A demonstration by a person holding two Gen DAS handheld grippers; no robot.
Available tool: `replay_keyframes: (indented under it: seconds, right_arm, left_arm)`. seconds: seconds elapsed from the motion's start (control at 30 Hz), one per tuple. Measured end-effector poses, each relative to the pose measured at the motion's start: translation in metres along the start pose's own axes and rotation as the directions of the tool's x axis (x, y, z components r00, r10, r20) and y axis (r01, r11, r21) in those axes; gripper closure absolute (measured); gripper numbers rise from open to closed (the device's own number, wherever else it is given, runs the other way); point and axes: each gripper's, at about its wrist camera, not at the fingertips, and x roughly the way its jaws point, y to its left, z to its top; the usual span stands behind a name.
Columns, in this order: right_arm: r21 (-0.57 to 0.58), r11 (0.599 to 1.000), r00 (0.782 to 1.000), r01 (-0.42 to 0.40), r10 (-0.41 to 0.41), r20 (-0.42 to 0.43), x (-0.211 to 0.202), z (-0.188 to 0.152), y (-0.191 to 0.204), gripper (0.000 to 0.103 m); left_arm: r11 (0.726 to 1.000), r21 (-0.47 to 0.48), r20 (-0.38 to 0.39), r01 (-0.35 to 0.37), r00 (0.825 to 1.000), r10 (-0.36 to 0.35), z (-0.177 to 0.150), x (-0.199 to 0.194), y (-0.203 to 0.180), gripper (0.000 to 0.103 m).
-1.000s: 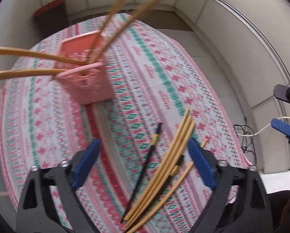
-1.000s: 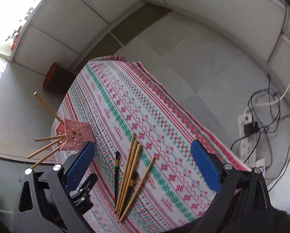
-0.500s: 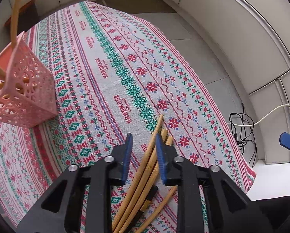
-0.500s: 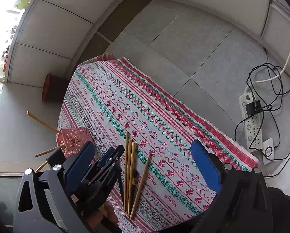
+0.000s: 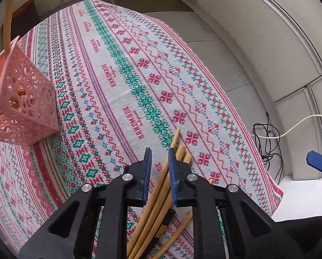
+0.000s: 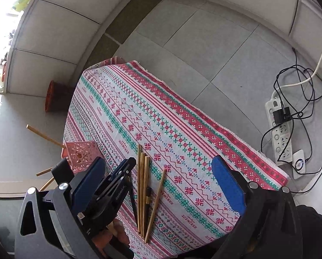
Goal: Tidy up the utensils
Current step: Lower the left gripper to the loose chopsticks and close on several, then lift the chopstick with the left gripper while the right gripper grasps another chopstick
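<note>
Left gripper [image 5: 159,157]: I'm closing my jaws around 1 bamboo chopstick [image 5: 161,185]; pad contact unclear.
Right gripper [image 6: 158,172]: released, wide, above the tablecloth [image 6: 182,129].
Pink basket [image 5: 25,101]: far left of my left gripper.

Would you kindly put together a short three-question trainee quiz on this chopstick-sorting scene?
1. True or false: the pink lattice basket already holds some wooden chopsticks.
2. Which gripper hangs wide open and empty: A) left gripper, B) right gripper?
3. Fill in: the loose bundle of wooden chopsticks lies on the patterned ____.

Key: 1 true, several sticks jut from it. 2 B; the left one's jaws are closing around a chopstick in the bundle. 3 tablecloth.
</note>
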Motion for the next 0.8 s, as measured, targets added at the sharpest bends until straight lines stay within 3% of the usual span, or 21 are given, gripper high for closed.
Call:
replay_keyframes:
  seconds: [0.17,0.43,0.47,0.6,0.8]
  right_arm:
    - [0.005,1.0,1.0,0.0,0.0,-0.01,0.002,0.0,-0.001,0.007]
    - [0.018,1.0,1.0,0.015,-0.014,-0.016,0.006,-0.001,-0.004,0.007]
    - [0.02,1.0,1.0,0.018,-0.018,-0.015,0.007,-0.001,-0.005,0.007]
    - [0.014,0.998,0.998,0.058,-0.058,-0.004,0.011,0.0,-0.007,0.007]
    - [-0.063,0.992,0.992,0.112,-0.115,-0.048,0.035,-0.016,0.004,0.007]
  left_arm:
    - [1.0,0.016,-0.043,-0.022,0.999,0.023,-0.006,0.013,-0.002,0.087]
    - [0.987,0.125,-0.006,-0.102,0.995,0.103,-0.013,0.016,-0.018,0.09]
    - [0.986,0.129,0.008,-0.11,0.994,0.11,-0.014,0.016,-0.019,0.095]
    - [0.981,0.152,0.109,-0.121,0.988,0.105,-0.022,0.009,-0.021,0.097]
    - [0.977,0.155,0.23,-0.145,0.967,0.107,-0.047,-0.05,-0.01,0.098]
